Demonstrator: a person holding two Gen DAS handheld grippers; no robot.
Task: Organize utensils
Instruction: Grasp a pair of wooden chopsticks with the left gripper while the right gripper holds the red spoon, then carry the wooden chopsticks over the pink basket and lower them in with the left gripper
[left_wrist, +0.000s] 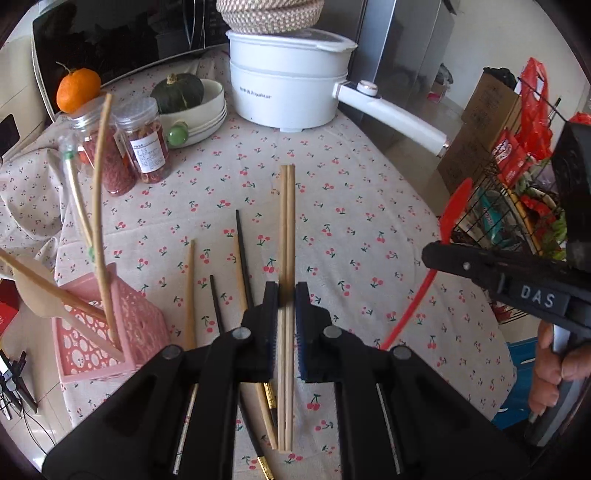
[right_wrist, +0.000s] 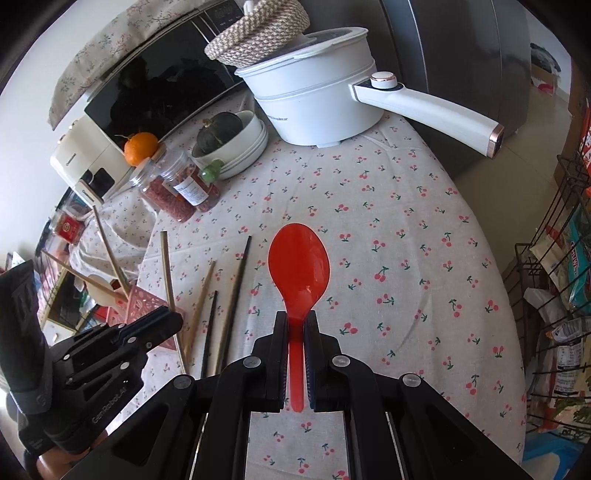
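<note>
The job looks partly done: the pink basket (left_wrist: 110, 332) already holds a few utensils, the left gripper (left_wrist: 286, 306) pinches a chopstick pair (left_wrist: 286, 221), the right gripper (right_wrist: 295, 332) pinches a red spoon (right_wrist: 298, 269), and loose chopsticks (left_wrist: 242, 258) remain on the table (left_wrist: 369, 240).

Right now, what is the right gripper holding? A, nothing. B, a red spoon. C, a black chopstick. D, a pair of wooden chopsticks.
B: in the right wrist view the right gripper is shut on the handle of the red spoon, whose bowl points forward over the tablecloth; the wooden chopsticks are in the left gripper.
</note>
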